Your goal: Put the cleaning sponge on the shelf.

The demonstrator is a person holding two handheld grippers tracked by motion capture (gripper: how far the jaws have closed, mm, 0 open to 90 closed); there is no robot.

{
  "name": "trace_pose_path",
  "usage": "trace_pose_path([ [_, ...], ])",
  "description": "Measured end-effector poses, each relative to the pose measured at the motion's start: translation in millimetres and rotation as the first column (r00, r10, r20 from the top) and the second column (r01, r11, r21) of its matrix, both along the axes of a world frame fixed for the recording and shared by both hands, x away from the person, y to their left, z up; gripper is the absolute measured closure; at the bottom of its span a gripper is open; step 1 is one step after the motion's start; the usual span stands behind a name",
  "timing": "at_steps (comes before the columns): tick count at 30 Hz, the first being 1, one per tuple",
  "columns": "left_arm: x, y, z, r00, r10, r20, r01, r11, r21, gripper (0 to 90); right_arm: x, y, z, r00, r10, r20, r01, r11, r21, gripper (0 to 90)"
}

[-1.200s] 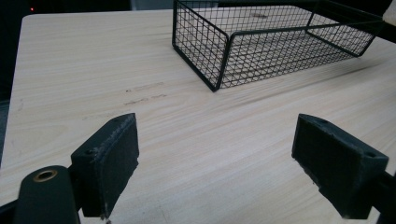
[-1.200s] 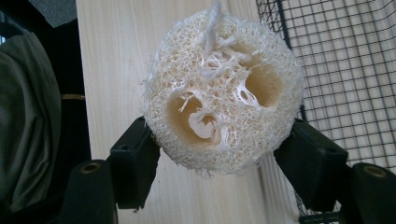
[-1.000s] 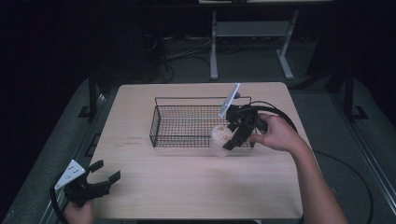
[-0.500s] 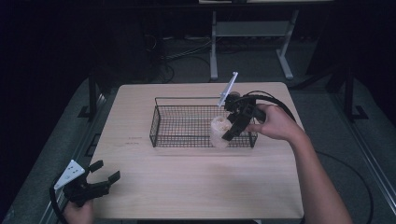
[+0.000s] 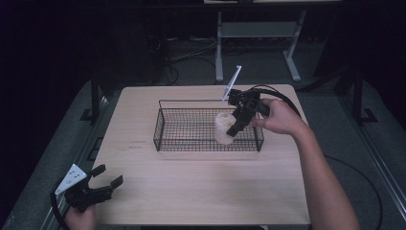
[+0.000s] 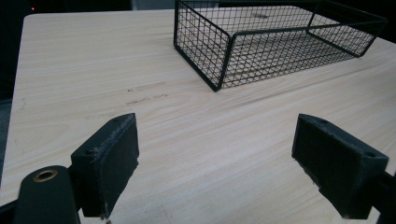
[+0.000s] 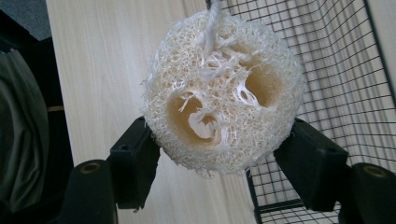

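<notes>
A pale, fibrous loofah sponge point(image 7: 219, 93) with hollow channels and a string loop sits between the pads of my right gripper point(image 7: 219, 161), which is shut on it. From above, the loofah point(image 5: 223, 127) hangs over the right part of the black wire basket point(image 5: 165, 125), held by my right gripper point(image 5: 235, 125) that reaches in from the right. My left gripper point(image 5: 106, 177) rests at the table's front left corner, open. Its two black pads point(image 6: 114, 154) stand wide apart over bare wood with nothing between them.
The wire basket point(image 6: 219, 51) stands on the light wooden table point(image 5: 201, 182), far from my left gripper. A metal stand point(image 5: 256, 33) and cables lie on the dark floor behind the table. The person's right forearm point(image 5: 325, 182) crosses the table's right side.
My right gripper has carried the loofah up and away from the basket's near right edge to above its inside. My left gripper has not moved.
</notes>
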State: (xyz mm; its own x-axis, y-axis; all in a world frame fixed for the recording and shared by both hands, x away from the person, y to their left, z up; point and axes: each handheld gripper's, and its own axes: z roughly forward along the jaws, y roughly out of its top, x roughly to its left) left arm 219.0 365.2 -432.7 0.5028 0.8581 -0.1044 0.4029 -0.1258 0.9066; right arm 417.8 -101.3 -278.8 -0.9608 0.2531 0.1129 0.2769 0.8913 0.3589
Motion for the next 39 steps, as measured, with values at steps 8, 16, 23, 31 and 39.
trace_pose_path([
  [8,0.1,1.4,-0.2,1.0,0.003,-0.002,-0.003,1.0,-0.002,14.0,13.9,2.7,4.2,0.9998,-0.021,-0.002,0.021,1.0,-0.014,31.3],
  [16,0.2,1.6,-0.2,1.0,0.003,-0.001,-0.003,1.0,-0.003,14.0,26.7,3.6,2.5,0.9987,-0.05,-0.007,0.05,0.998,-0.031,31.3],
  [23,0.5,2.2,-0.7,1.0,0.002,-0.003,-0.002,1.0,-0.005,14.0,39.2,5.1,1.0,0.9974,-0.072,-0.003,0.071,0.997,-0.043,31.3],
  [31,0.7,3.8,-1.1,1.0,0.006,-0.001,-0.006,0.9999,-0.011,14.1,53.7,5.4,-6.7,0.9947,-0.103,-0.005,0.103,0.994,-0.039,31.3],
  [39,0.8,3.8,-1.3,1.0,0.006,-0.001,-0.006,0.9999,-0.01,14.1,66.9,8.0,-24.7,0.9906,-0.136,-0.016,0.134,0.988,-0.073,31.3],
])
